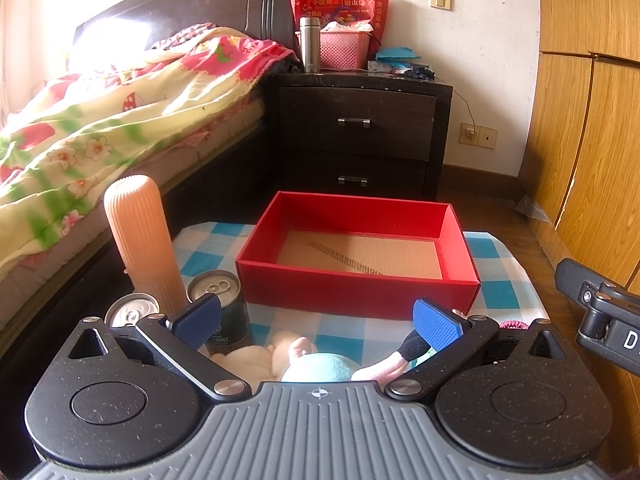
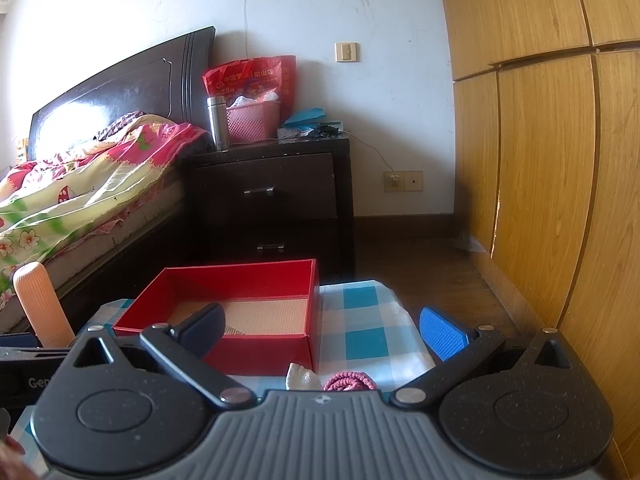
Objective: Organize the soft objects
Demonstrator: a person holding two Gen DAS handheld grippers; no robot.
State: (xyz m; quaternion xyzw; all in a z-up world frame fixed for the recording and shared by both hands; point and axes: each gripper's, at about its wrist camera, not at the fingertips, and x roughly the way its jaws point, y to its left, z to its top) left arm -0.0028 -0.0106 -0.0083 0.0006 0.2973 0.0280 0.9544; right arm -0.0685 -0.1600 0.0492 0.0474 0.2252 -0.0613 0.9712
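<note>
Grippers first: our left gripper (image 1: pixel 318 320) hung with its blue pads spread wide and nothing between them, low over a plush toy (image 1: pixel 316 362) of cream, pale blue and pink that lay on the checked cloth (image 1: pixel 492 292), just in front of the red box (image 1: pixel 360 292). Our right gripper (image 2: pixel 322 330) was equally wide open and empty, hovering near a pink knitted band (image 2: pixel 350 381) and a small whitish soft piece (image 2: pixel 302 376) at the near edge of the cloth. The box sat open and empty, showing only its beige lining. To do this step well, we judged that the left gripper should come down around the toy's thickest part, close gently so the stuffing gave without slipping, and lift clear of the box wall before letting go inside. Just left of the toy stood two cans (image 1: pixel 224 308) and a tall ribbed peach bottle (image 1: pixel 140 240); these were hard things, and we thought a careless sweep could knock them over. The blue-and-white cloth covered a low surface. Beyond it were a bed with a floral quilt (image 1: pixel 100 120), a dark nightstand (image 1: pixel 360 128) carrying a pink basket (image 1: pixel 344 50) and a steel flask (image 1: pixel 310 44), and wooden wardrobe doors (image 2: pixel 540 160) on the right.
</note>
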